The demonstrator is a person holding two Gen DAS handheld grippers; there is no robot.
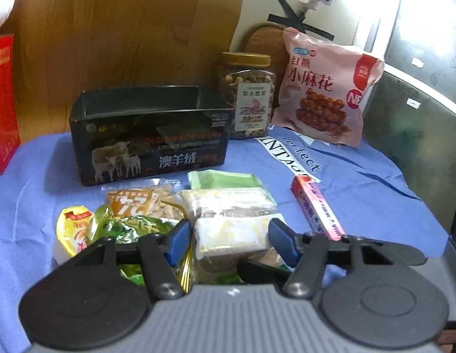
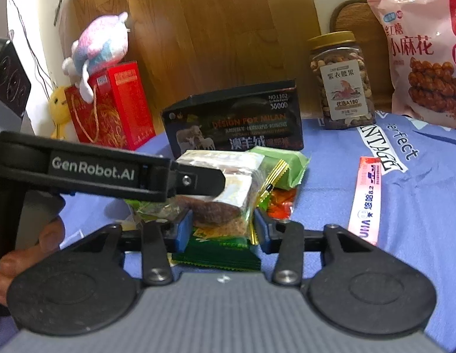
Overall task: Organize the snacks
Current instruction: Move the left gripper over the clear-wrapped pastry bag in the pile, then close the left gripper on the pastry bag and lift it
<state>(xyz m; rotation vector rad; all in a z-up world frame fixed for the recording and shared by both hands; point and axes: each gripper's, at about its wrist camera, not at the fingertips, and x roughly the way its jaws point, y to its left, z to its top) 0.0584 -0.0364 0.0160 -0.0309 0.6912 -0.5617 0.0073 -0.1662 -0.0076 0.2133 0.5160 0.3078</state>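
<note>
A pile of small snack packets lay on a wrinkled blue cloth [image 1: 375, 194] printed with white lettering. Uppermost was a clear, crinkly plastic-wrapped pastry packet [image 1: 233, 223], blocky and pale with a brown crumbly layer. The left gripper [image 1: 230, 239] hung over it with its blue pads [image 1: 180, 241] roughly half apart on either side of the packet; whether they pressed it could not be told. The right gripper [image 2: 222, 229] stood about half open at the same packet [image 2: 228, 200] from its other side, pads close to the wrapper, contact equally unclear. Around lay a shiny green foil packet [image 1: 130, 229], a flat matte green sachet [image 1: 225, 179], a clear nut pouch [image 1: 142, 203] and a yellow-lidded jelly cup [image 1: 73, 229]. A slim pink cardboard stick box [image 1: 317, 207] lay apart to the right. Behind stood an open-topped black rectangular carton [image 1: 151, 135] printed with sheep, a clear ribbed nut jar with a gold lid [image 1: 247, 97] and a puffy pink glossy bag [image 1: 325, 88].
</note>
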